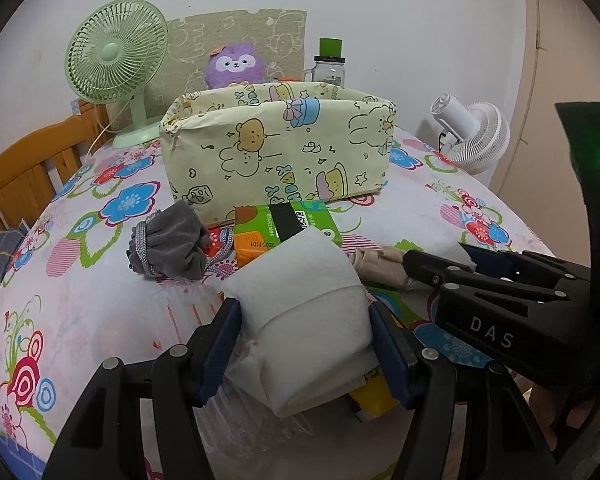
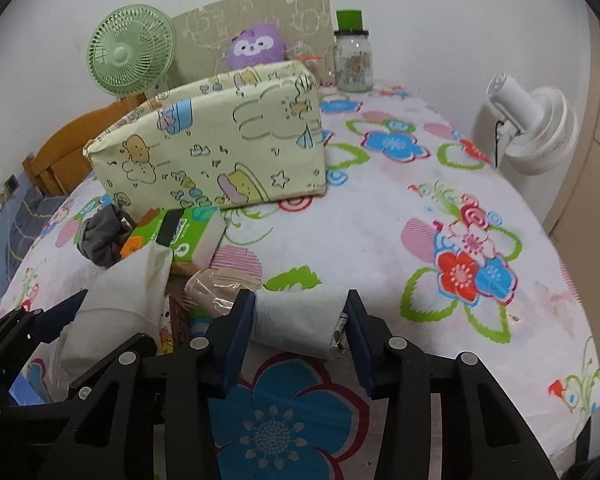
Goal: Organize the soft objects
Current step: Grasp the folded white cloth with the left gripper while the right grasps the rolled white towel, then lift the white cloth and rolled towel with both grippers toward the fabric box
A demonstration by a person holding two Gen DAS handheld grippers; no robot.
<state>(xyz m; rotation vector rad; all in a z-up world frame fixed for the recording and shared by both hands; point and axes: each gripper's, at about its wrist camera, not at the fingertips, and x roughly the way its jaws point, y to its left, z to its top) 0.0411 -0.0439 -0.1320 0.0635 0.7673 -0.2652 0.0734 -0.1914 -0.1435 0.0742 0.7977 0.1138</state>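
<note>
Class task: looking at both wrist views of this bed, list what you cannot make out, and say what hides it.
- Inside of the fabric bin: hidden by its own front wall in both views.
- Purple plush: lower body hidden behind the bin.
- Yellow item: mostly under the white cloth, left wrist view.
- Green box: print too small to read; the white cloth covers one corner.
- Right gripper: whether its fingers press the white roll is unclear.

Left hand-held gripper (image 1: 304, 344) and right hand-held gripper (image 2: 300, 328) side by side, jaws clamped.
</note>
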